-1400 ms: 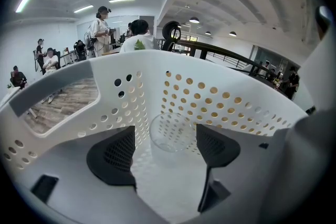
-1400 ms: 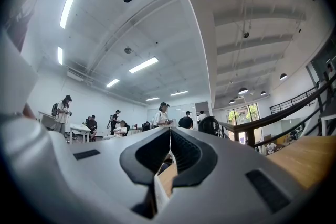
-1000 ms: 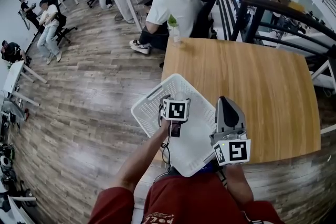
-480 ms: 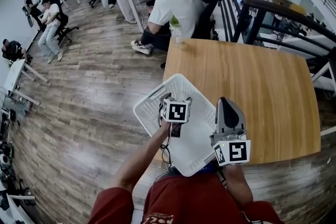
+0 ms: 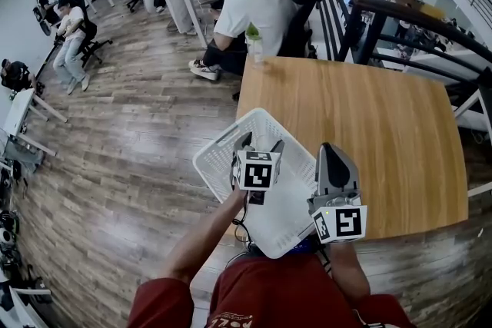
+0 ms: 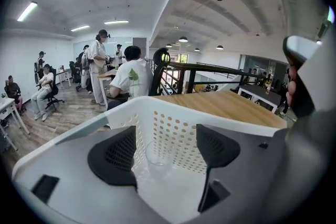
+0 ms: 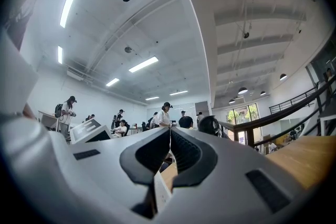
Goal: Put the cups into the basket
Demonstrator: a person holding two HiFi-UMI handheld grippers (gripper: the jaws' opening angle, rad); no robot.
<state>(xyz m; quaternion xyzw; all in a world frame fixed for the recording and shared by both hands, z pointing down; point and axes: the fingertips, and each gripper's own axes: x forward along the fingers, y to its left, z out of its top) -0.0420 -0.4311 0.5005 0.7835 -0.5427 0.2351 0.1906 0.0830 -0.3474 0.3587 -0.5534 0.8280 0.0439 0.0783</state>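
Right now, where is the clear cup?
In the left gripper view, the clear cup stands upright inside the white basket, near its perforated far wall, framed by the open left gripper.

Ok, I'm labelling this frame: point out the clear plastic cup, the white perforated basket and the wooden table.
clear plastic cup point(image 6: 158, 157), left gripper view, its side wall.
white perforated basket point(image 6: 184, 134), left gripper view, its far holed wall.
wooden table point(image 5: 369, 119), head view, bare top.
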